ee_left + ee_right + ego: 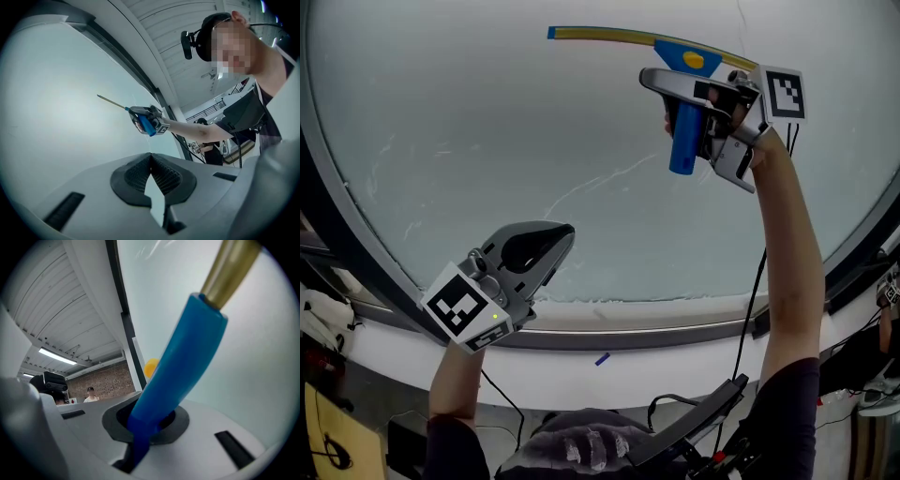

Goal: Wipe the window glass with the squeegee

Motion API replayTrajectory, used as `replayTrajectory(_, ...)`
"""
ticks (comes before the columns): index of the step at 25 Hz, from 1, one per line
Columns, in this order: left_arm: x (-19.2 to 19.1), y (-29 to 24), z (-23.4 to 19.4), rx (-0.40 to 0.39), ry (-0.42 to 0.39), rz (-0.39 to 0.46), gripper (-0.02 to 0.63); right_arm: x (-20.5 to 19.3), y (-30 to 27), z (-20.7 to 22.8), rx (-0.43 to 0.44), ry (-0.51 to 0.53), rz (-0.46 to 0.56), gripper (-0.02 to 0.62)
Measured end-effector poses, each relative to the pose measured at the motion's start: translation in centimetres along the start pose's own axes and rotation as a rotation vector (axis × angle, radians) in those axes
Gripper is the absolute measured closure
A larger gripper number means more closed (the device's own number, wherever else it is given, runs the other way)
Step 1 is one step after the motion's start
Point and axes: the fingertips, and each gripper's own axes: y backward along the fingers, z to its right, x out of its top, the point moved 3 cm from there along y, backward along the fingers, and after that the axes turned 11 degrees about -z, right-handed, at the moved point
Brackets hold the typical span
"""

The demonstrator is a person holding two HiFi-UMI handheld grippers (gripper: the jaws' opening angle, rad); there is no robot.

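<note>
The squeegee has a blue handle (682, 141) and a long brass blade bar (609, 36) lying against the upper part of the window glass (506, 141). My right gripper (677, 94) is shut on the blue handle just below the bar. In the right gripper view the handle (187, 352) runs up out of the gripper (145, 420) to the brass bar (229, 268). My left gripper (555, 244) hangs low near the sill, shut with nothing in it. Its pads (161, 176) meet in the left gripper view, which also shows the squeegee (145, 124) far off.
Thin wet streaks (591, 183) cross the pane. A dark frame (337, 216) curves round the glass, with a white sill (656, 352) below and a small blue scrap (602, 359) on it. A black cable (755, 291) hangs from the right arm. People stand in the room behind (90, 393).
</note>
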Motion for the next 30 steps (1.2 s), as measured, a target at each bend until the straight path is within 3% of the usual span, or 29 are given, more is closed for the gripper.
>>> replayTrajectory(14, 0.1, 1.3, 0.1, 0.004, 0.086, -0.02, 0.601, -0.5, -0.4, 0.0, 0.008, -0.024, -0.012, 0.589)
replayTrajectory(30, -3.6, 1.6, 1.6, 0.011, 0.142, -0.066, 0.601, -5.6, -1.4, 1.2, 0.046, -0.049, -0.014, 0.589)
